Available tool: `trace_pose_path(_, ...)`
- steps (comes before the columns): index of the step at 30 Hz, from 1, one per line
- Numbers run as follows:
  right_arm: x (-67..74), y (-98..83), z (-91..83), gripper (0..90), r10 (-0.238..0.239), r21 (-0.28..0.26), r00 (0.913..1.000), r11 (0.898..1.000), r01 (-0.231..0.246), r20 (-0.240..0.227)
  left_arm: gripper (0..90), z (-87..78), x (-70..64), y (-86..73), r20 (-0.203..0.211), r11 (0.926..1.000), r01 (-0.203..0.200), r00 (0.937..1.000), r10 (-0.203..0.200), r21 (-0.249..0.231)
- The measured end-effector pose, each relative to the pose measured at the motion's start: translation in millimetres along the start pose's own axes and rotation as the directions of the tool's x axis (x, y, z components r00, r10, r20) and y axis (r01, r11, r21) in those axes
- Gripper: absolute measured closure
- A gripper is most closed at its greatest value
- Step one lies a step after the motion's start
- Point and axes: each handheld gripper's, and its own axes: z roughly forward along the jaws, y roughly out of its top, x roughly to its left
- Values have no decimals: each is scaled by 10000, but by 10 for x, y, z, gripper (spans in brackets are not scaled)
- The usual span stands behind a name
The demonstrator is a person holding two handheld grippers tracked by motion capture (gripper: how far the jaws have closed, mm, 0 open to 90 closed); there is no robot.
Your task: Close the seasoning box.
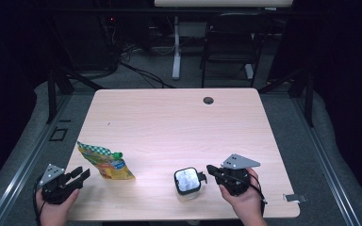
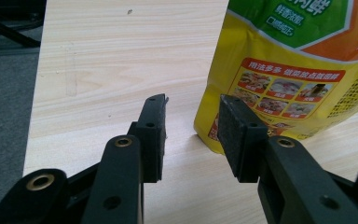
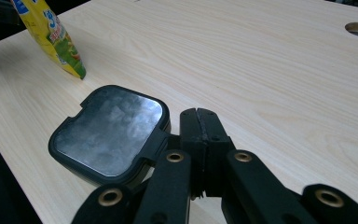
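With our left gripper [image 2: 191, 126] fingers apart beside the yellow pouch [image 2: 289, 70] and the right gripper [image 3: 199, 135] fingers together by the container [image 3: 109, 133], we should square up before closing.

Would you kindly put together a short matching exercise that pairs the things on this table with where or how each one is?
Things:
1. left gripper
2. right gripper
3. yellow pouch
4. container with black lid

States:
A. lying flat toward the table's left side
B. jaws apart, nothing between them
C. standing at the near edge, just left of the right gripper
D. jaws pressed together

Pairs: 1-B, 2-D, 3-A, 4-C
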Motion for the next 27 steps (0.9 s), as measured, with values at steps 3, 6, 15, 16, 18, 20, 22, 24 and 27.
trace_pose_path(3, 39, -22, 27, 900, -83, -42, 9999, 10000, 84, 133, 679, -5, -5, 4, 23, 10000, -1, 10000, 1, 45)
trace_pose_path(6, 78, -30, 51, 900, -154, 64, 9998, 9999, 153, 84, 719, -26, -29, 12, 82, 10000, -41, 10000, 40, 86)
trace_pose_path(15, 134, -39, 121, 900, -239, 56, 9997, 9997, 239, -57, 851, -183, -103, 85, 408, 9997, -201, 9990, 206, -145)
trace_pose_path(16, 136, -38, 120, 900, -289, 163, 9996, 9994, 290, -59, 851, -220, -127, 108, 439, 9994, -289, 9986, 298, -206)
trace_pose_path(18, 139, -50, 135, 884, -166, 147, 9998, 9998, 167, -72, 888, -304, -224, 164, 807, 9979, -487, 9954, 521, -438)
trace_pose_path(20, 134, -53, 140, 882, -181, 142, 9998, 9997, 182, -68, 896, -314, -265, 176, 925, 9973, -590, 9937, 628, -431)
trace_pose_path(22, 126, -61, 153, 875, -137, 230, 9999, 9996, 138, -71, 900, -313, -407, 211, 1325, 9951, -913, 9866, 957, -388)
trace_pose_path(24, 122, -68, 160, 875, -159, 226, 9999, 9996, 160, -32, 900, -311, -473, 225, 1464, 9936, -1057, 9830, 1105, -400)
trace_pose_path(27, 120, -67, 160, 875, -144, 238, 9999, 9996, 145, -60, 900, -293, -623, 240, 1861, 9898, -1366, 9723, 1416, -397)
